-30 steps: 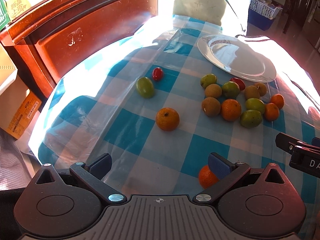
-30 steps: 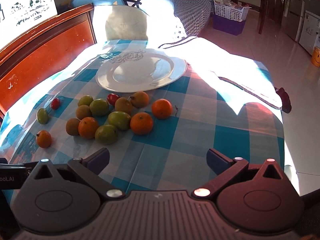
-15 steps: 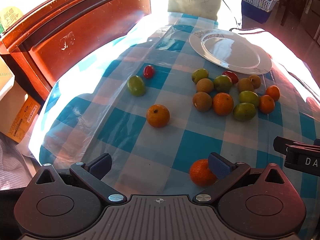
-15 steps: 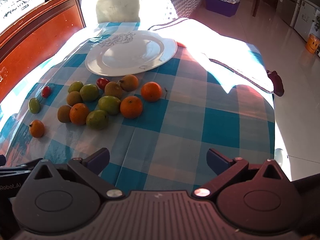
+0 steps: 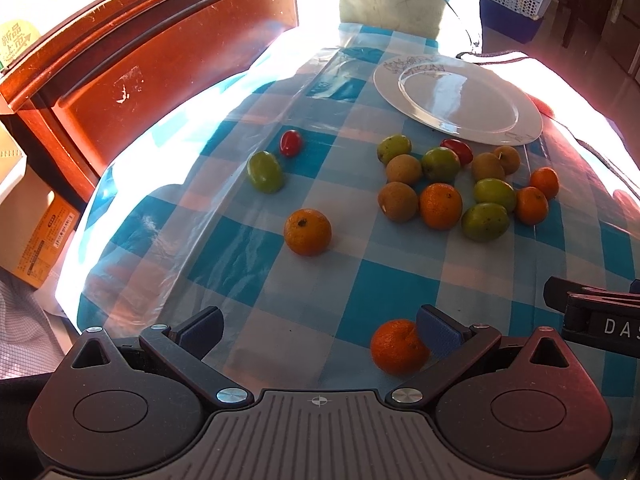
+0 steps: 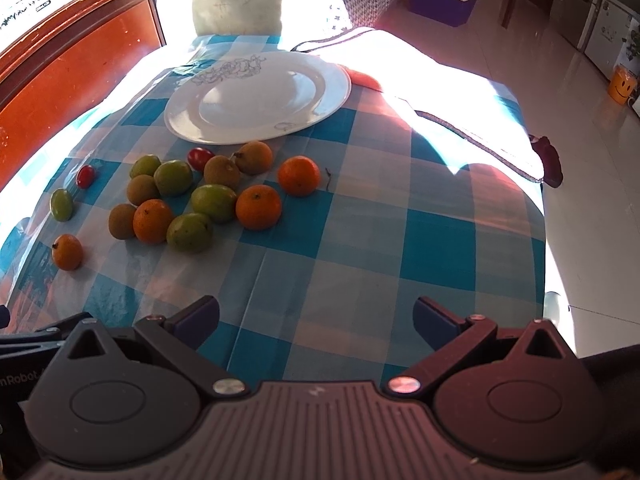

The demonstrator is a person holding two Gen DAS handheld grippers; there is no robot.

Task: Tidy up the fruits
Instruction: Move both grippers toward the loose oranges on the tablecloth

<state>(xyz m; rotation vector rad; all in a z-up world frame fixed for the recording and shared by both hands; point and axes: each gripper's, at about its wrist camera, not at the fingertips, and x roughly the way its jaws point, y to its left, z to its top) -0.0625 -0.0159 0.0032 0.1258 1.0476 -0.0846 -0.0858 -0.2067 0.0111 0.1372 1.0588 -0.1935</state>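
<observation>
Fruits lie loose on the checked tabletop [image 6: 360, 240]: five oranges, four green plums, four brown fruits, two red tomatoes. The white plate [image 6: 256, 96] behind them holds nothing. Left tongs [image 5: 318, 322] are spread wide, one orange [image 5: 398, 346] beside the right finger; right tongs [image 6: 318, 314] gape too, grasping nothing.

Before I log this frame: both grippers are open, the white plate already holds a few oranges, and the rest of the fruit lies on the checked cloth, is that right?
Not quite: the white plate holds nothing, as the right wrist view shows. Both the left gripper and the right gripper are open, and all the fruit, oranges included, lies on the checked cloth.
</observation>
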